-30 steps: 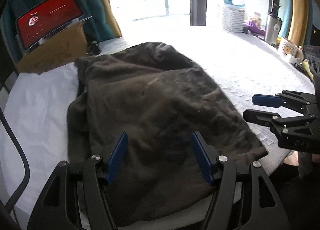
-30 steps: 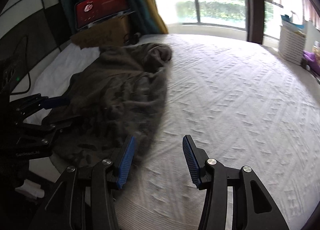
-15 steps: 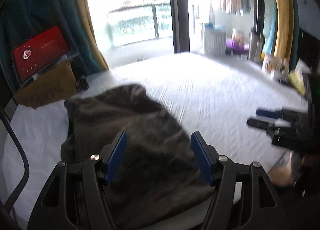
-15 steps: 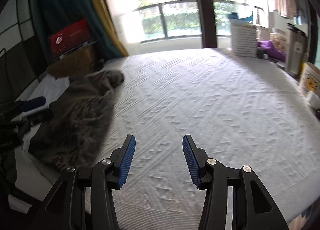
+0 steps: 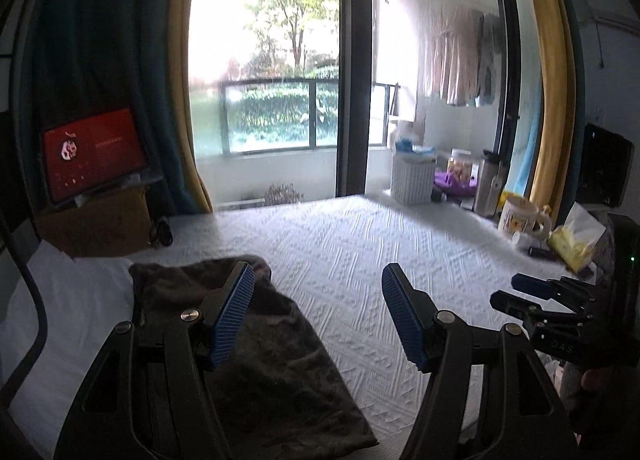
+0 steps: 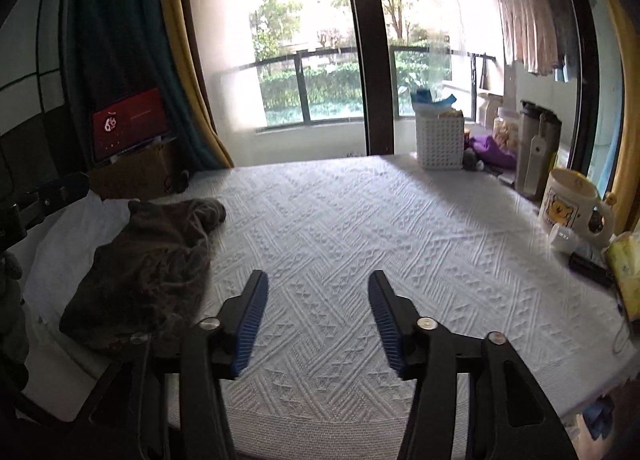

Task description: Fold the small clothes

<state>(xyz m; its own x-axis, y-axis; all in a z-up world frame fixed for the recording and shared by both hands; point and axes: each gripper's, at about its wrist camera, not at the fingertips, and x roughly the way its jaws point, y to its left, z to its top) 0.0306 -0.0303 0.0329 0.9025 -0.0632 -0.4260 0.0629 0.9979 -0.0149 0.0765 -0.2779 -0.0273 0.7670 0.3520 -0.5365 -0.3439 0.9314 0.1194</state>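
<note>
A dark grey-brown garment [image 5: 276, 372] lies crumpled on the left part of the white textured bed [image 5: 360, 244]; it also shows in the right wrist view [image 6: 152, 260]. My left gripper [image 5: 316, 316] is open and empty, raised above the garment's right edge. My right gripper [image 6: 316, 316] is open and empty above bare bed cover, right of the garment. The right gripper also appears at the right edge of the left wrist view [image 5: 532, 296].
A white sheet [image 5: 68, 300] lies left of the garment. A cardboard box [image 5: 100, 220] with a red screen [image 5: 94, 152] stands at back left. A white basket [image 6: 440, 144], a mug [image 6: 572, 204], bottles and yellow packets line the right edge. Windows are behind.
Both grippers have pulled back and lifted away from the garment, which now lies lower and farther off in both views. Both stay open.
</note>
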